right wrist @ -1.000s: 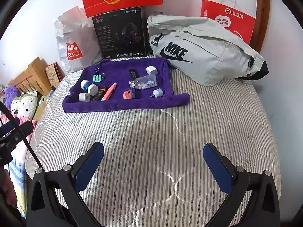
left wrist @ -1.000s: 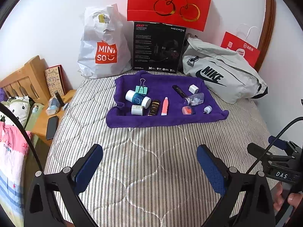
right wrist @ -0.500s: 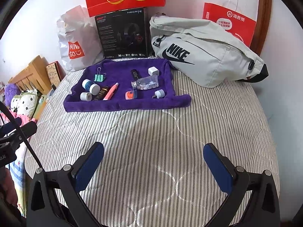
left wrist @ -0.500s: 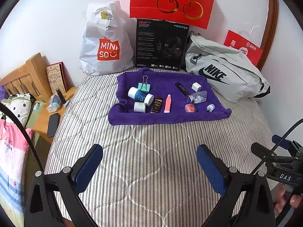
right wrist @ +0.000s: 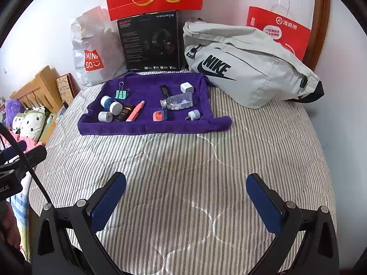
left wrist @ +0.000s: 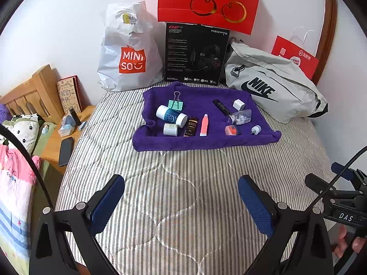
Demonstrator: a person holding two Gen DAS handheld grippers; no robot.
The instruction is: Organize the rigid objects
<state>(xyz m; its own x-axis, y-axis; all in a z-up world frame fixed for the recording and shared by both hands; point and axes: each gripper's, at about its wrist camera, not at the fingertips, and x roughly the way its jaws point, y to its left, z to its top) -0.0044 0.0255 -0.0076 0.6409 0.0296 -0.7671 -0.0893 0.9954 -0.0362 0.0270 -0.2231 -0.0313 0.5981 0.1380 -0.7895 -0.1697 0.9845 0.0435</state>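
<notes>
Fingers (left wrist: 107,202) apart (bases cropped)

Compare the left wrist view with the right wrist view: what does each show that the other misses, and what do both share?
Only the left wrist view shows the black phone on the wooden bedside table. Only the right wrist view shows the purple plush toy. Both show the purple towel with small items, the Nike bag, and an open tool: left tool, right tool.

The room is bright and the light is soft. Shadows are faint. Both pictures bend at the edges, with dark corners. The purple towel (left wrist: 201,137) in the middle looks sharp.
</notes>
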